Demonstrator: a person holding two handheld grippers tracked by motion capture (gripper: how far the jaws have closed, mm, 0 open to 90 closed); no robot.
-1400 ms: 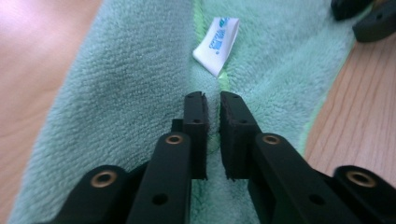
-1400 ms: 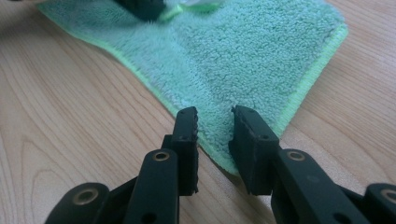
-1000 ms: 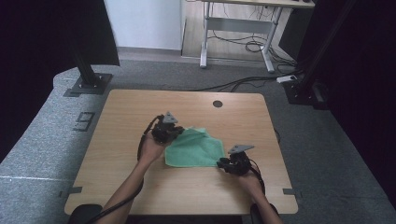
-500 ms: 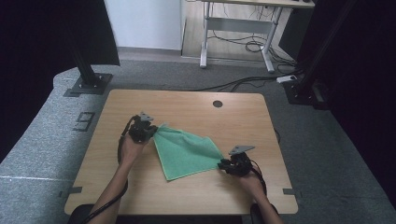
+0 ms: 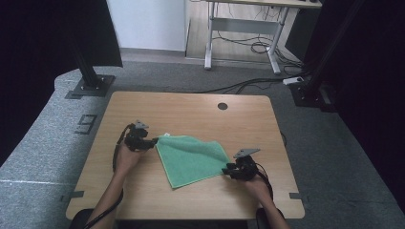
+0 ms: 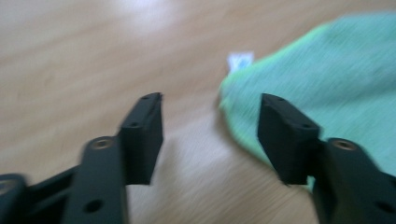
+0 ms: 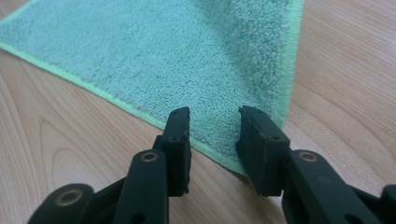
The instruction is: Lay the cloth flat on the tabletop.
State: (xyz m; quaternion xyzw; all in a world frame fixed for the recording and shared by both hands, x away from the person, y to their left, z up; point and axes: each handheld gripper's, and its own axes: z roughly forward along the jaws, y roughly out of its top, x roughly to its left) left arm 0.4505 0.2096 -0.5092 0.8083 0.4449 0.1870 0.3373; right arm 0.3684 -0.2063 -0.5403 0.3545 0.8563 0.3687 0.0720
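left gripper (image 5: 154,141): we're opening fingers, green towel (image 5: 191,158) corner beside them | right gripper (image 5: 226,171): fingers parting, corner lying between, ungripped

We are in what looks like a lab or recording studio set up in an office-type room. A plain wooden tabletop (image 5: 191,112) with a cable hole (image 5: 222,106) stands on grey carpet (image 5: 43,152), and black stands with flat base plates (image 5: 89,86) rise at its far corners beside dark curtains (image 5: 47,43). Tape marks (image 5: 86,124) stick to the carpet. Behind, we see a metal-framed desk (image 5: 239,24) with loose cables (image 5: 255,45) under it, and a power strip (image 5: 293,80) on the floor.
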